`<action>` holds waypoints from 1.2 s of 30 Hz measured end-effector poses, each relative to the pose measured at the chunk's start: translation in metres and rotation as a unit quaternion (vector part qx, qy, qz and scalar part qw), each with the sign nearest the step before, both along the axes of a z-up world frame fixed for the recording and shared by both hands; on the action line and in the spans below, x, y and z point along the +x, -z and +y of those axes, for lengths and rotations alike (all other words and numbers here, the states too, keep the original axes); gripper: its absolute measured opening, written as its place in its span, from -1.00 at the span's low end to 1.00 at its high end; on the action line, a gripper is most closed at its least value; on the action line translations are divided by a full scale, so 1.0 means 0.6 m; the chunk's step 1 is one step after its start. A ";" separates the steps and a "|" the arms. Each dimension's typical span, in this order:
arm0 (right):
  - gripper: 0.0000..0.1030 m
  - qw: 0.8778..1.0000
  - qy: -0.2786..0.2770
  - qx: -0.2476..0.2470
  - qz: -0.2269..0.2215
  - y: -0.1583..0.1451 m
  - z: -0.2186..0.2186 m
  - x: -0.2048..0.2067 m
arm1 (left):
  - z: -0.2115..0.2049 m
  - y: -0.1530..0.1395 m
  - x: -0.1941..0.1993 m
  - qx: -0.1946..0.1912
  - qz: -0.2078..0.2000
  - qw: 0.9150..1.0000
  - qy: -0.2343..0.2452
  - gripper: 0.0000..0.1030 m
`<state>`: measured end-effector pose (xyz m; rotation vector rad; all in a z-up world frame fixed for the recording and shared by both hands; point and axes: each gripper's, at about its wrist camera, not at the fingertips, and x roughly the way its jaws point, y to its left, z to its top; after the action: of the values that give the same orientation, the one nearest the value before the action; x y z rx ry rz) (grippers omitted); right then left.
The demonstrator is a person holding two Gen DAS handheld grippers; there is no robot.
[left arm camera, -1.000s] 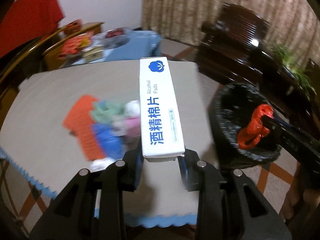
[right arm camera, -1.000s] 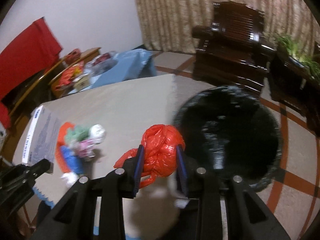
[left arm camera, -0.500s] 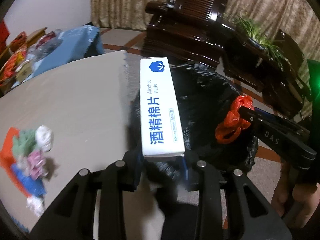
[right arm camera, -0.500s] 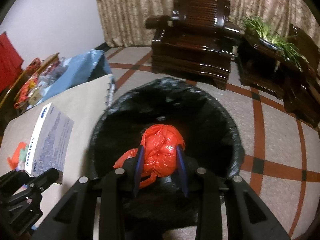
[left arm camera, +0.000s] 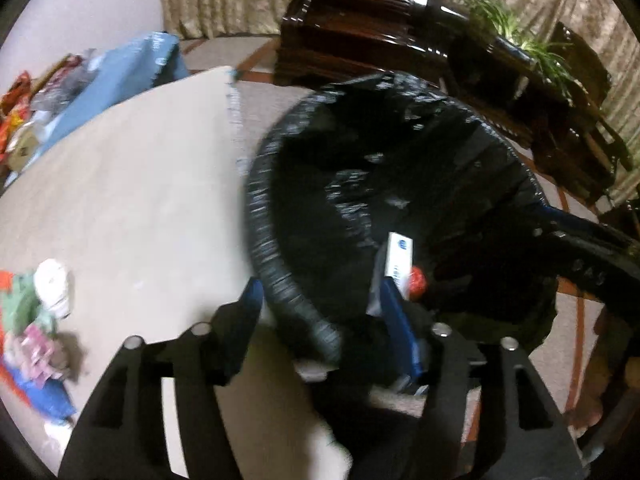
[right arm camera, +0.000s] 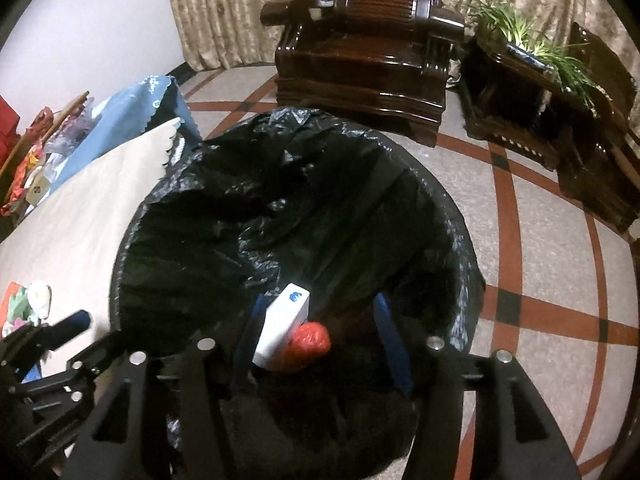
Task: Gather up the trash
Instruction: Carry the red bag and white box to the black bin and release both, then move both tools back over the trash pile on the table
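One bin (right arm camera: 460, 240), lined with black plastic, holds two pieces of trash: one white box (right arm camera: 282, 330) and one red bag (right arm camera: 310, 346), touching. On the table (left arm camera: 120, 200) one small trash pile (left arm camera: 36, 320) remains. The left gripper (left arm camera: 320, 320) and right gripper (right arm camera: 316, 332) are both opening, nothing pressed between the jaws.

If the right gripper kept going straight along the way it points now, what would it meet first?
Probably the white box and red bag lying inside the black-lined bin. They sit between the right gripper and its opening jaws, untouched; depth is hard to judge.
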<state>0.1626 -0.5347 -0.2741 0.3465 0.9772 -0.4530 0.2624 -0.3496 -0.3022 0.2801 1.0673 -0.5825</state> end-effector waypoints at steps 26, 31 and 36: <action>0.43 0.970 -0.230 0.010 -0.081 -0.091 0.529 0.011 | 0.586 -0.118 -0.085 -0.015 -0.071 0.959 -0.273 0.56; 0.42 0.965 -0.250 0.008 -0.080 -0.078 0.575 0.032 | 0.624 -0.103 -0.063 -0.022 -0.066 0.956 -0.284 0.57; 0.42 0.967 -0.243 0.012 -0.073 -0.061 0.574 0.060 | 0.631 -0.068 -0.021 -0.024 -0.046 0.957 -0.287 0.57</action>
<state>0.1984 -0.1904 -0.2372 0.1481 0.8866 0.0312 0.2495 0.0291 -0.2614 -0.0518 0.9820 -0.0715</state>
